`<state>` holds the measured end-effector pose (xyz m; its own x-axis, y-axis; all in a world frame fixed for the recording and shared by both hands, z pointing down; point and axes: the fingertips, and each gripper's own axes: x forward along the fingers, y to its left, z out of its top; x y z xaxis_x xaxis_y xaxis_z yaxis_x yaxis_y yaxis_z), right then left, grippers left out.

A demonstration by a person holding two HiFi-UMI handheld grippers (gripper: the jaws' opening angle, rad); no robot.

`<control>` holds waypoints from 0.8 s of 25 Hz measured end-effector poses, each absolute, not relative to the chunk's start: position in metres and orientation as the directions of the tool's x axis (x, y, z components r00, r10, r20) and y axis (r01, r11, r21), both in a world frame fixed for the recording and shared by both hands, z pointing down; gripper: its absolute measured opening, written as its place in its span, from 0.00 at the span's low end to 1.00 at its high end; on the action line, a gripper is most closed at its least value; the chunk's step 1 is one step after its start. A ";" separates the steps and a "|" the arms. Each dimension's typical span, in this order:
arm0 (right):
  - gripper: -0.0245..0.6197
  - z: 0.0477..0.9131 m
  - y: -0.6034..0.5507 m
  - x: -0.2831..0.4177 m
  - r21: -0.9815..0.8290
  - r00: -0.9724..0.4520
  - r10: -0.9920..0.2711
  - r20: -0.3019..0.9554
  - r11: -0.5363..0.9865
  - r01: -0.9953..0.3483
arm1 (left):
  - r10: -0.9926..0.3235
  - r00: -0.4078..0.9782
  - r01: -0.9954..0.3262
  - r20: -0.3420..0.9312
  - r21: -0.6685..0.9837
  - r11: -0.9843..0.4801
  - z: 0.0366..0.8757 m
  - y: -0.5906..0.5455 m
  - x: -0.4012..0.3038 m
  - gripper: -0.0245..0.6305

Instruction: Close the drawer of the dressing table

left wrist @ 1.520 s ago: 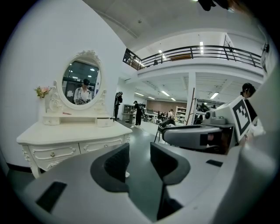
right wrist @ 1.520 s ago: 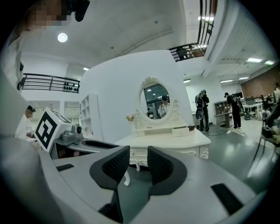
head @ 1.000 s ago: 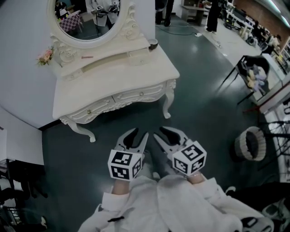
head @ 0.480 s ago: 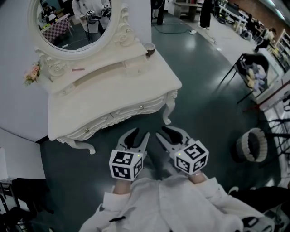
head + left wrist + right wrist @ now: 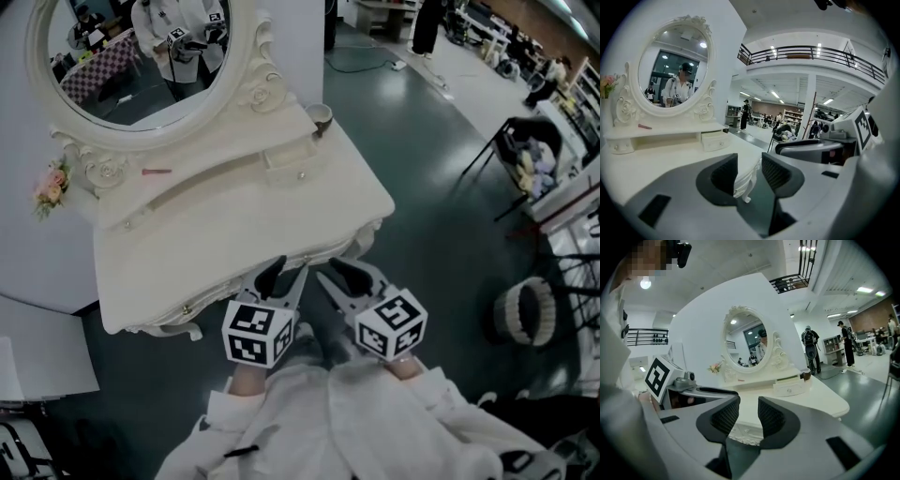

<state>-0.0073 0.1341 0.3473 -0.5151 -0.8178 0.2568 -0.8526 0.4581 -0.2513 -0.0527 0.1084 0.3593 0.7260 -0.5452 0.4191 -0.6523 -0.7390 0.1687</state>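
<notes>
Dark green floor (image 5: pixel 422 216) surrounds a white dressing table (image 5: pixel 234 244) set against the wall, with its oval mirror (image 5: pixel 131 66) above. A black folding chair (image 5: pixel 525 155) and a round basket (image 5: pixel 523 311) stand well off to the right. The left gripper (image 5: pixel 286 270) and right gripper (image 5: pixel 328 274) hover side by side at the table's front edge, both with jaws spread on nothing. Across the bare tabletop, the small drawer (image 5: pixel 286 155) on the raised shelf sits slightly pulled out, near a cup (image 5: pixel 320 116).

The left hand-held gripper (image 5: pixel 284 274) and the right hand-held gripper (image 5: pixel 330 272), each bearing a black-and-white marker cube and with jaws parted, hover side by side at the front edge of the ornate cream-white dressing table's worktop (image 5: pixel 234 225), whose small white drawer (image 5: pixel 287 156) juts from the shelf beneath the oval mirror (image 5: pixel 131 56).
</notes>
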 end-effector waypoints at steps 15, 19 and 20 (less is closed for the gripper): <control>0.20 0.348 0.032 -0.013 -0.228 -0.466 -0.837 0.287 0.413 -0.882 | -0.513 0.754 -0.616 0.410 0.172 -0.769 0.365 0.006 -0.056 0.25; 0.20 0.352 0.028 -0.012 -0.222 -0.467 -0.827 0.314 0.415 -0.883 | -0.503 0.760 -0.614 0.412 0.200 -0.764 0.371 0.004 -0.053 0.25; 0.20 0.354 0.028 -0.011 -0.223 -0.470 -0.822 0.322 0.417 -0.881 | -0.503 0.758 -0.618 0.415 0.211 -0.758 0.374 0.004 -0.054 0.25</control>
<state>-0.0114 0.0277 0.3544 -0.4703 -0.8215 0.3224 -0.8812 0.4170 -0.2228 -0.0535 0.0043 0.3740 0.7583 -0.5028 0.4149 -0.6177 -0.7576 0.2108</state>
